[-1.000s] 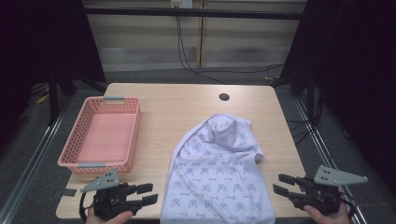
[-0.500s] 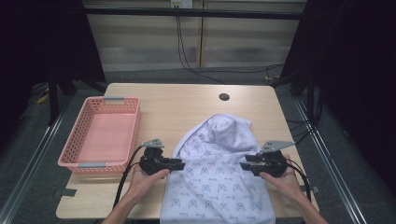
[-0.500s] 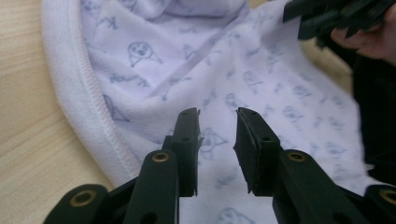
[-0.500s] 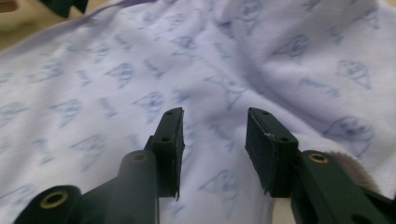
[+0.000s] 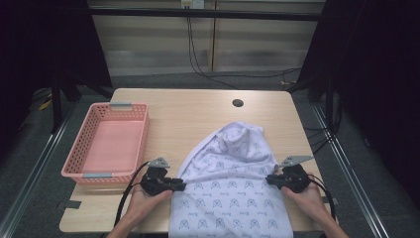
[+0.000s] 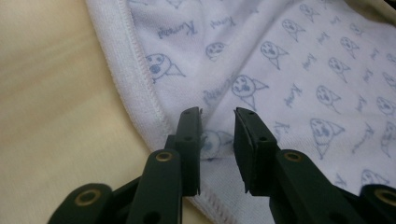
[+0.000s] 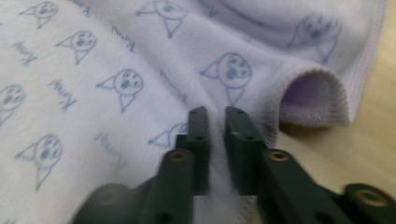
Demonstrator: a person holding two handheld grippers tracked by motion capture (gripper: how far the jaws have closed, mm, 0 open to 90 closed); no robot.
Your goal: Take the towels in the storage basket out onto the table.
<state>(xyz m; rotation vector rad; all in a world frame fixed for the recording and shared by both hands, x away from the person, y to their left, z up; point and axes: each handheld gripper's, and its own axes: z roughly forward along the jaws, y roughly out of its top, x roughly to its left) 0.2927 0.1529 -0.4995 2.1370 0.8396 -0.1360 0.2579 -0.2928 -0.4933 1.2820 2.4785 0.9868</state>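
A white cloth (image 5: 233,193) printed with small blue faces lies crumpled on the near half of the wooden table (image 5: 193,111), its front hanging over the near edge. My left gripper (image 5: 181,186) is at the cloth's left hem. Its jaws have just been closing, and in the left gripper view (image 6: 217,112) a gap still stands between them over the hem (image 6: 140,93). At the right hem my right gripper (image 5: 270,180) has its jaws nearly together (image 7: 212,112), pinching the cloth (image 7: 116,70) beside a curled fold (image 7: 313,98).
A pink plastic basket (image 5: 72,163) stands at the table's left side, just beyond my left hand. A round dark hole (image 5: 237,103) sits in the tabletop near the far edge. Cables trail from both grippers toward the near edge.
Both hands came forward and inward from the table's near corners to the cloth's left and right edges. The right jaws closed on the hem; the left jaws narrowed.
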